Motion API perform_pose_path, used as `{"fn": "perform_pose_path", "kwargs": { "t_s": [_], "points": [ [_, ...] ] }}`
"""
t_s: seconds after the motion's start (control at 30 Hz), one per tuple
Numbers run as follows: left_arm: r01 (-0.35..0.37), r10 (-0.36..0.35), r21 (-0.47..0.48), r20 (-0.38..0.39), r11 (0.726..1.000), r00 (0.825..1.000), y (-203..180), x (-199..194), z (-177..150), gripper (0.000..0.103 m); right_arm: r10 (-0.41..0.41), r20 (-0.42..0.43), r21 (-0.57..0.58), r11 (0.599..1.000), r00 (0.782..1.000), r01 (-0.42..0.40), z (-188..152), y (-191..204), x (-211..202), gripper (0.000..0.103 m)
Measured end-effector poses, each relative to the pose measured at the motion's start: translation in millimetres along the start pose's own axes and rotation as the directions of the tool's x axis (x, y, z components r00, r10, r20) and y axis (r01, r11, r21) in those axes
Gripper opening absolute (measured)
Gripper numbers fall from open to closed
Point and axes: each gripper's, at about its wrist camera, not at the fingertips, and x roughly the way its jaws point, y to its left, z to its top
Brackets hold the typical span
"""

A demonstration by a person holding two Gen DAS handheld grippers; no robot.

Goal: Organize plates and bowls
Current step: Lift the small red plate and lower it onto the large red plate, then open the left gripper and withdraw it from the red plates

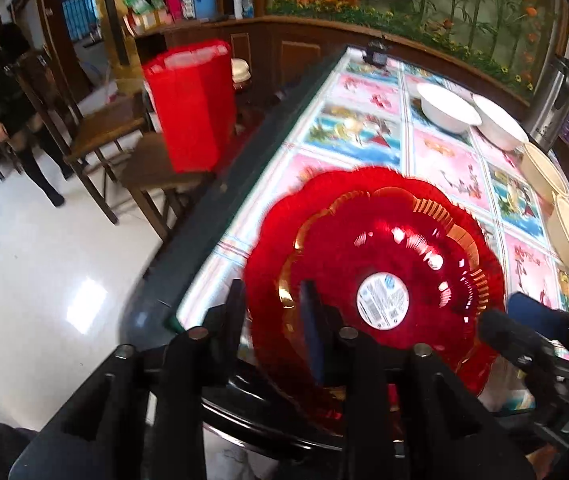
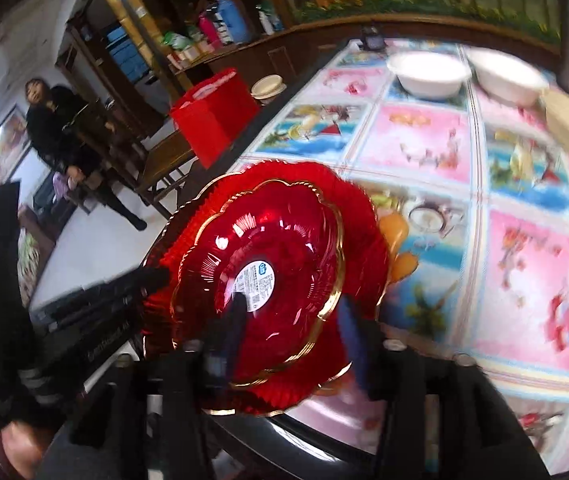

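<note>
A long table (image 1: 368, 128) under a picture-tiled cloth (image 2: 424, 148) runs away from both cameras; a red box (image 1: 192, 108) sits on a chair (image 1: 108, 128) beyond its left edge, and a bystander (image 1: 0, 92) stands on the far floor. Two white bowls (image 1: 448, 106) sit near the far end, touching or nearly so, and two cream bowls (image 1: 544, 168) line the right edge, well apart from the grippers. At the near left corner lie two red plates: a small scalloped, gold-rimmed plate (image 2: 260, 276), bearing a round white label (image 1: 382, 300), nested on a larger plate (image 1: 284, 216). Both lie flat and are roughly round, so no long axis constrains approach. Left gripper (image 1: 272, 312): jaws partly open, straddling the stack's near-left rim, one finger outside the rim and one over the plate; contact cannot be confirmed, and nothing appears held. Right gripper (image 2: 292, 320): jaws about half open across the small plate's near edge, pads apparently clear of it. The stack lies directly ahead of and below both grippers, each about equally near; the bowls appear to be what remains to be gathered.
</note>
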Motion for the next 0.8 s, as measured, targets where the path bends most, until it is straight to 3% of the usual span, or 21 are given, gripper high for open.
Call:
{"fn": "perform_pose_path", "kwargs": {
  "t_s": [0.13, 0.23, 0.37, 0.47, 0.8],
  "points": [
    [-0.008, 0.009, -0.014, 0.079, 1.000, 0.997, 2, -21, 4, 0.041, 0.028, 0.043, -0.035, 0.999, 0.999, -0.027, 2, -6, -27, 0.057],
    [0.018, -0.017, -0.007, 0.145, 1.000, 0.989, -8, -40, 6, 0.058, 0.012, 0.133, -0.020, 1.000, 0.991, -0.009, 6, -21, -52, 0.062],
    [0.067, -0.084, 0.088, 0.204, 0.994, 0.975, -41, -59, 5, 0.073, -0.034, 0.240, 0.025, 0.999, 0.970, 0.029, 11, -46, -76, 0.069],
    [0.096, -0.127, 0.147, 0.212, 0.984, 0.969, -64, -66, 5, 0.075, -0.055, 0.286, 0.081, 0.996, 0.957, 0.033, 14, -70, -92, 0.070],
    [0.248, -0.283, 0.268, 0.102, 0.931, 0.954, -151, -60, 17, 0.075, -0.228, 0.355, 0.250, 0.958, 0.907, 0.143, 13, -166, -143, 0.073]
  ]
}}
